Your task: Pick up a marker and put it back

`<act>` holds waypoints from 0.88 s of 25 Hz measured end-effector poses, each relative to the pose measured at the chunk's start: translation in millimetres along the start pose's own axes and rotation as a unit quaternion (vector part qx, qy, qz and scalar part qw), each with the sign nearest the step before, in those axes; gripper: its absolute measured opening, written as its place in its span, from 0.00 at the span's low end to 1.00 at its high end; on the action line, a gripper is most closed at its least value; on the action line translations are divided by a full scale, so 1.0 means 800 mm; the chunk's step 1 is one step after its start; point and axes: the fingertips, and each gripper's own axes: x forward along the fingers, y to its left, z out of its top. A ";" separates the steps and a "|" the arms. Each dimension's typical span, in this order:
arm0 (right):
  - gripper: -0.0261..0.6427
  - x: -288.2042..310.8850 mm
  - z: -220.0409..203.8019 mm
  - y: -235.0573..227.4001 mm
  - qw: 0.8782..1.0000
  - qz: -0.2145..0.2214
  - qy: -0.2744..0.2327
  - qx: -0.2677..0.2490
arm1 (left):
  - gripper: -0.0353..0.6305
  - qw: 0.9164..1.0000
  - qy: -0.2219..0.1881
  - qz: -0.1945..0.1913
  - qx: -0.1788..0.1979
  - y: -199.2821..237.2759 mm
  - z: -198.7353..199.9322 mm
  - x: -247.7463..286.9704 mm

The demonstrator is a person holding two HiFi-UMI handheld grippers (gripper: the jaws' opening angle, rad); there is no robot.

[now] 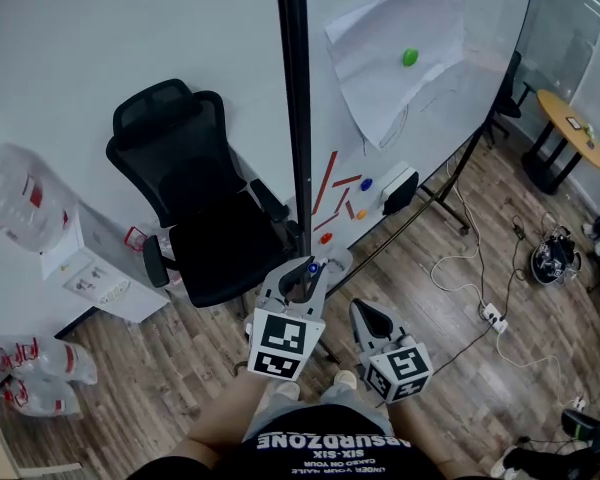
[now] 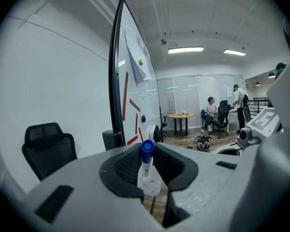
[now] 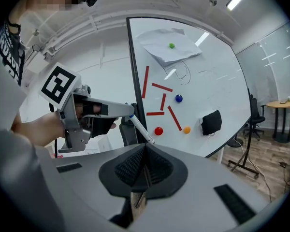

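The left gripper (image 2: 148,164) pinches the marker (image 2: 149,179) by its barrel between its 2 jaws, a light, stiff, probably slick tube best held mid-barrel, while the right gripper (image 3: 145,164) is closed on nothing.

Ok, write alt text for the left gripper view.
The left claw grips a white marker with a blue cap, cap up. Behind it stand a whiteboard with red strips and a black office chair; people are by a round table far off.
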 end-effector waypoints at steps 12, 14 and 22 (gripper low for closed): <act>0.03 0.012 -0.003 0.020 1.000 0.020 0.004 -0.001 | 0.17 1.000 -0.006 0.007 -0.018 0.014 -0.001 -0.029; 0.03 0.014 -0.003 0.024 1.000 0.023 0.005 -0.001 | 0.17 1.000 -0.006 0.009 -0.021 0.017 -0.002 -0.032; 0.03 0.020 -0.004 0.038 0.999 0.037 0.008 -0.004 | 0.17 0.999 0.002 0.015 -0.032 0.024 -0.016 -0.043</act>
